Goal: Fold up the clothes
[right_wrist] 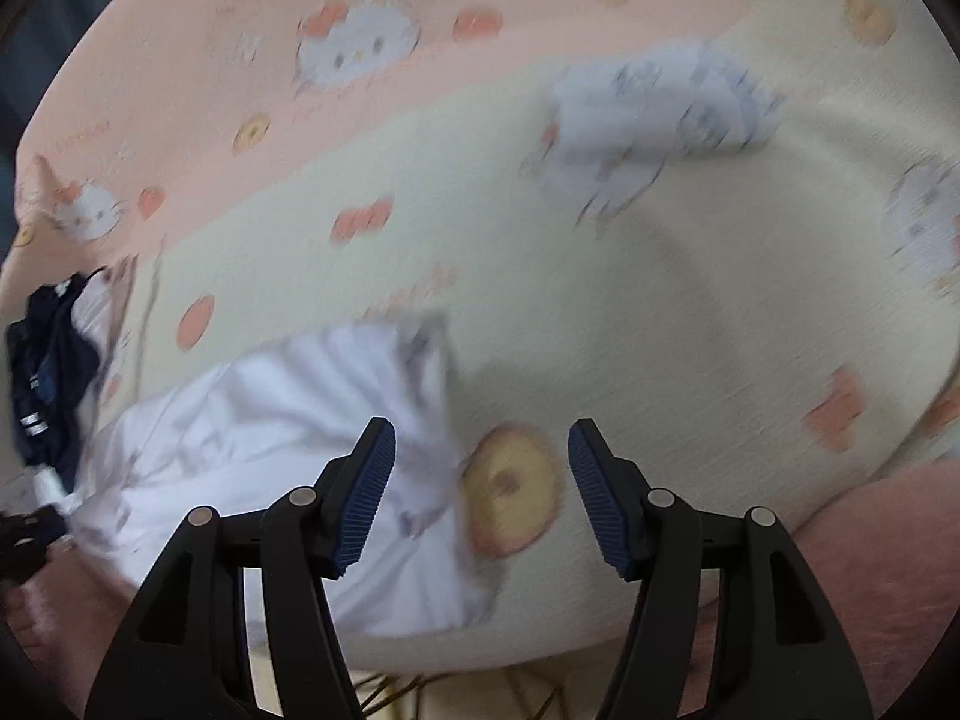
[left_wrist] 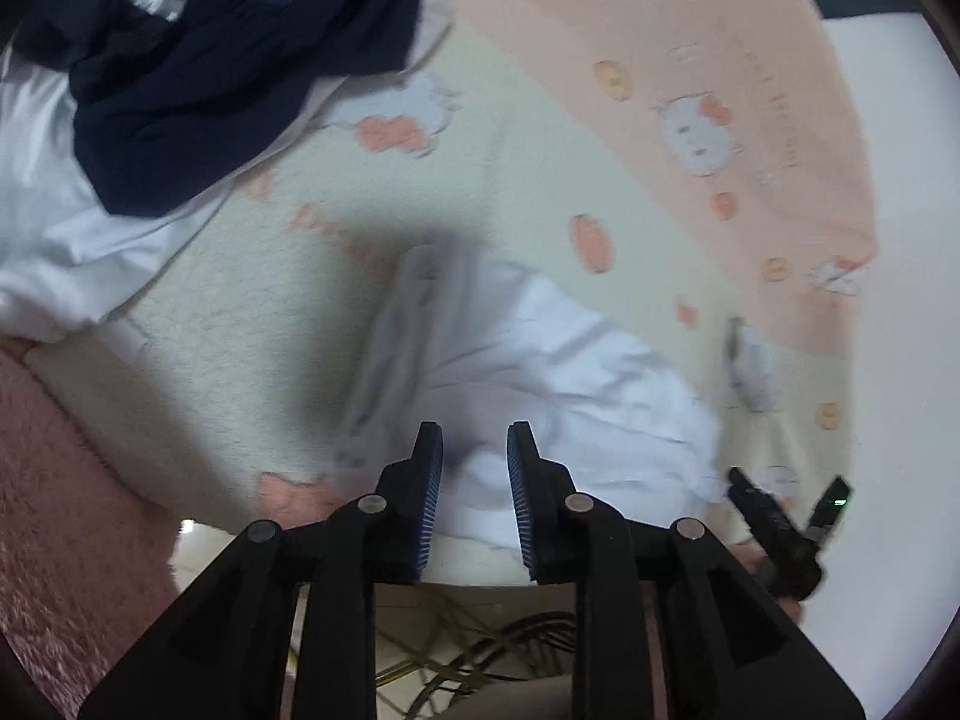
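A white garment (left_wrist: 540, 360) lies crumpled on a cream and pink cartoon blanket (left_wrist: 420, 192); it also shows in the right wrist view (right_wrist: 270, 420). My left gripper (left_wrist: 474, 444) hovers open and empty just above its near edge. My right gripper (right_wrist: 480, 438) is wide open and empty above the blanket (right_wrist: 660, 300), just right of the garment. The right gripper also shows at the lower right of the left wrist view (left_wrist: 786, 492). A dark navy garment (left_wrist: 228, 72) lies on another white garment (left_wrist: 78, 228) at the upper left.
A pink fluffy cover (left_wrist: 66, 510) lies at the left edge. Cables (left_wrist: 468, 648) lie on the floor below the blanket's near edge. The navy pile also shows at the left of the right wrist view (right_wrist: 54, 372). A forearm (right_wrist: 870, 570) is at lower right.
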Demonstrator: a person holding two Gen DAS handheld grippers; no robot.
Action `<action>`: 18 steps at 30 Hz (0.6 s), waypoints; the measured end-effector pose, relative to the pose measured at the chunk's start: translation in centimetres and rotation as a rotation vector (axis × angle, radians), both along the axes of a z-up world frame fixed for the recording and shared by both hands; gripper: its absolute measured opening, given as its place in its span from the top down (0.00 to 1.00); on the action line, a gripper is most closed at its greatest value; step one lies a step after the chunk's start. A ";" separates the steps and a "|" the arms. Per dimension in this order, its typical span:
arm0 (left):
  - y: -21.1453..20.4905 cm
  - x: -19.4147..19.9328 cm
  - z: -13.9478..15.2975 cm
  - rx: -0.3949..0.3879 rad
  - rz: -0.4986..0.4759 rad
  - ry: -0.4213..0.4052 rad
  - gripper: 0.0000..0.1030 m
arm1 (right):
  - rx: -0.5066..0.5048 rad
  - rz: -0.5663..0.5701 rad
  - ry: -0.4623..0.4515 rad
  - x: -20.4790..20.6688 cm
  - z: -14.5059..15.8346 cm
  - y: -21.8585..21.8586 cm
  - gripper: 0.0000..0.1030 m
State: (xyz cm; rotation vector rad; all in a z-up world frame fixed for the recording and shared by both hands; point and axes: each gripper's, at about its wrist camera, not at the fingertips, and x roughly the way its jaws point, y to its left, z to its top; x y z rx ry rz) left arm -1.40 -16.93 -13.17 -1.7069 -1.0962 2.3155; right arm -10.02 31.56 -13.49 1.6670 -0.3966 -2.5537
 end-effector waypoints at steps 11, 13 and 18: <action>3.6 -1.8 -1.4 -0.318 -0.176 -0.110 0.80 | -0.143 -0.020 -0.107 -0.8 -2.4 0.8 0.53; 4.4 -1.3 -0.4 -0.497 -0.214 -0.122 0.80 | -0.067 0.036 -0.100 -0.1 -1.8 -0.2 0.54; 2.5 0.0 0.8 -0.419 -0.149 -0.084 0.79 | 0.064 0.043 -0.101 1.0 -0.5 -0.5 0.54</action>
